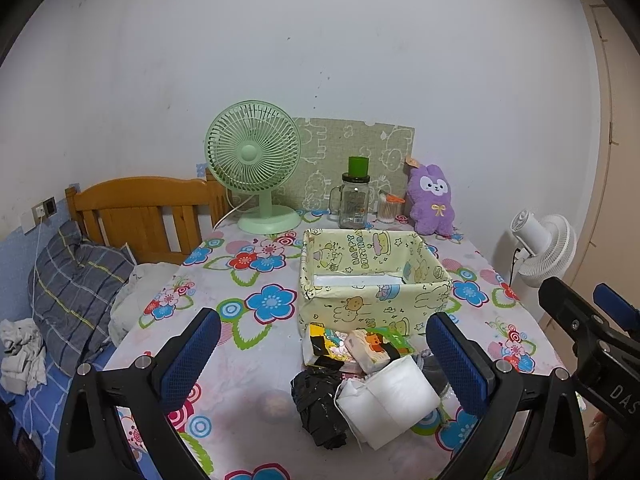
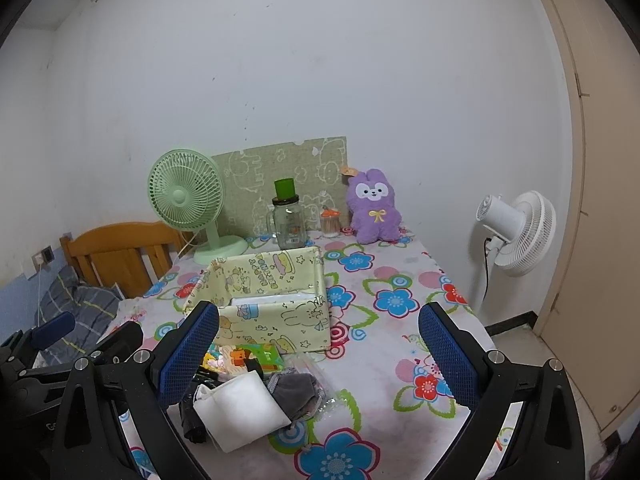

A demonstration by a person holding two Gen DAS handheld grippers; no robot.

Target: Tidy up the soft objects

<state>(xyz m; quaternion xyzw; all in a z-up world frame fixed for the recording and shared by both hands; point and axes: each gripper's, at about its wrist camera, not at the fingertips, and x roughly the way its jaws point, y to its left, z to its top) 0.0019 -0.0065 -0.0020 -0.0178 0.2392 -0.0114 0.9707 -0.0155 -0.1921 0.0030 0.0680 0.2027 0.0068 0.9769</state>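
Left gripper (image 1: 323, 354): fingers spread wide, holding nothing.
Right gripper (image 2: 319, 346): likewise wide, holding nothing.
White folded cloth (image 1: 390, 402): between the left fingers, nearest; looks light, squashy; pinch its thick folded middle.
Black plastic bag (image 1: 320, 404): beside it, probably slippery.
Yellow fabric box (image 1: 372, 276): beyond the fingertips, open-topped.

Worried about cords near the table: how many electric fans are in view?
2. A green desk fan stands on the table's back left; a white fan stands on the floor right of the table. Others may be out of frame.
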